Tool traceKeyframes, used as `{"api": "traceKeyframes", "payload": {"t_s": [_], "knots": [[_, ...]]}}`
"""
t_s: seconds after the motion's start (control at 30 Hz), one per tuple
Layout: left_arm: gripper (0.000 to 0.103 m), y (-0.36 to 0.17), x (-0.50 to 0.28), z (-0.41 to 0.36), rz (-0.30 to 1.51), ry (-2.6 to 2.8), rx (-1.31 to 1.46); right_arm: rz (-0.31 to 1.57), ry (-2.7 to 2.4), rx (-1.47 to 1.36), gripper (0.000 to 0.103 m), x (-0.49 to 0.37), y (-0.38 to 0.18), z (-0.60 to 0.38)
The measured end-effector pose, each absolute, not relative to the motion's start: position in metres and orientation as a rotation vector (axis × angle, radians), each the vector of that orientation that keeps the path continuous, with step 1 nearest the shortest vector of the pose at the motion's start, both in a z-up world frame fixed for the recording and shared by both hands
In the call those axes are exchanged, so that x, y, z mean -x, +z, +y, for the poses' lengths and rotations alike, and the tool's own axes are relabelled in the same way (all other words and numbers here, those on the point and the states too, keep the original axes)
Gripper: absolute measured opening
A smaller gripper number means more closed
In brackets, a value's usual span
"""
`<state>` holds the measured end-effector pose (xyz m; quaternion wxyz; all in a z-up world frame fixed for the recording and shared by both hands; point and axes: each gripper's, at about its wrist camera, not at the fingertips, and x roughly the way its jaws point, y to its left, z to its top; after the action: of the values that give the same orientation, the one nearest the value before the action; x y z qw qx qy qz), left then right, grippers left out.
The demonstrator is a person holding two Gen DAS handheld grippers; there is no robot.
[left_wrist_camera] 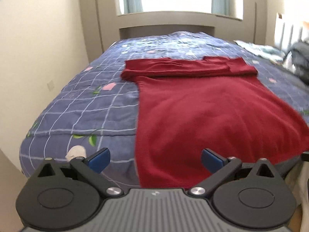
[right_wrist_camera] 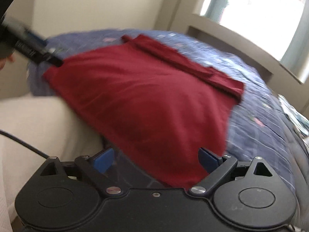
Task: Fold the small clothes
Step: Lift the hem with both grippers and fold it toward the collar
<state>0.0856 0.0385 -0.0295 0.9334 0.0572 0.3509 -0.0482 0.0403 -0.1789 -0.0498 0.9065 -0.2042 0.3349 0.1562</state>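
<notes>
Cream wall (left_wrist_camera: 38, 48) fills the left of the left wrist view, meeting the edge of a bed spread with a blue checked quilt (left_wrist_camera: 81, 104) printed with pink squares and green leaves. Further right lies the red garment (left_wrist_camera: 202, 112), flat on the quilt with its near hem hanging over the bed's front edge. Its far end is folded over into a band that runs across the quilt, sticking out a little past the body on the left. At the bottom, the left gripper (left_wrist_camera: 155, 161) stands with its jaws spread wide and nothing pressed between them — one blue pad (left_wrist_camera: 99, 160) is over quilt, the other over red cloth. At the far right sit a pale patterned cloth (left_wrist_camera: 260, 49) and a dark bag (left_wrist_camera: 299, 60); what the bag holds cannot be told.

The right wrist view is blurred and tilted. At its left a black bar (right_wrist_camera: 32, 50) reaches toward the garment's corner, and a black cable (right_wrist_camera: 25, 145) crosses pale fabric below. The red garment (right_wrist_camera: 146, 100) fills the middle, the folded band lying along its upper right side. The right gripper (right_wrist_camera: 156, 161) is also spread wide and gripping nothing — red cloth shows between its pads, untouched. Blue quilt (right_wrist_camera: 260, 127) continues to the right, under a bright window (right_wrist_camera: 260, 15).
</notes>
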Motion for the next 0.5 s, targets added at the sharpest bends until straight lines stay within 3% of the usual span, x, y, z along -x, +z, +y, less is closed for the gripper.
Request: {"api": "traceKeyframes", "payload": {"t_s": [0.13, 0.3, 0.37, 0.4, 0.47, 0.5], "knots": [[0.103, -0.032, -0.086, 0.02, 0.747, -0.107, -0.133, 0.704, 0.341, 0.476, 0.086, -0.046, -0.063, -0.163], [0.103, -0.035, -0.084, 0.012, 0.771, -0.116, -0.075, 0.635, 0.258, 0.779, 0.076, -0.037, -0.094, -0.135], [0.103, -0.037, -0.084, 0.01, 0.78, -0.116, -0.049, 0.597, 0.226, 0.852, 0.065, -0.033, -0.101, -0.129], [0.103, -0.038, -0.084, 0.011, 0.785, -0.115, -0.033, 0.569, 0.21, 0.88, 0.054, -0.032, -0.103, -0.128], [0.103, -0.04, -0.083, 0.013, 0.793, -0.107, 0.002, 0.546, 0.202, 0.884, 0.045, -0.031, -0.102, -0.128], [0.103, -0.04, -0.082, 0.014, 0.797, -0.108, 0.021, 0.54, 0.21, 0.871, 0.033, -0.03, -0.101, -0.13]]}}
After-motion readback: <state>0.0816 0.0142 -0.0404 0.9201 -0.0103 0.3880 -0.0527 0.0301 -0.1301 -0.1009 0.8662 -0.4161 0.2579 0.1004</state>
